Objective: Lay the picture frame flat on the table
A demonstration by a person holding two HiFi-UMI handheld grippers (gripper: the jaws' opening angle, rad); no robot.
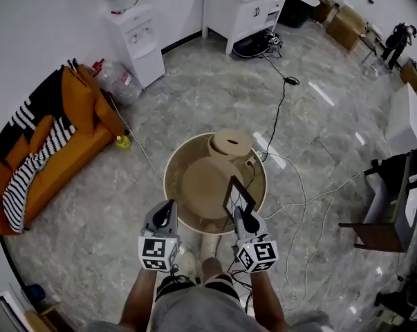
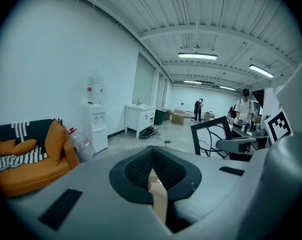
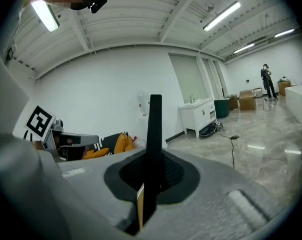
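A black picture frame (image 1: 237, 198) stands upright over the near right part of the round tan table (image 1: 172, 159). My right gripper (image 1: 240, 215) is shut on its lower edge. In the right gripper view the frame (image 3: 154, 134) shows edge-on as a thin black bar clamped between the jaws of that gripper (image 3: 148, 184). My left gripper (image 1: 164, 216) hovers over the table's near left edge, apart from the frame. Its jaws (image 2: 153, 176) are shut with nothing in them. The left gripper view also shows the frame (image 2: 211, 134) off to the right.
Two round wooden discs, one small (image 1: 230, 144) and one large (image 1: 207, 185), lie on the table. On the floor around it are an orange sofa (image 1: 49, 151), a water dispenser (image 1: 135, 40), a white cabinet (image 1: 243, 5), loose cables (image 1: 284, 102) and a dark stand (image 1: 391, 206).
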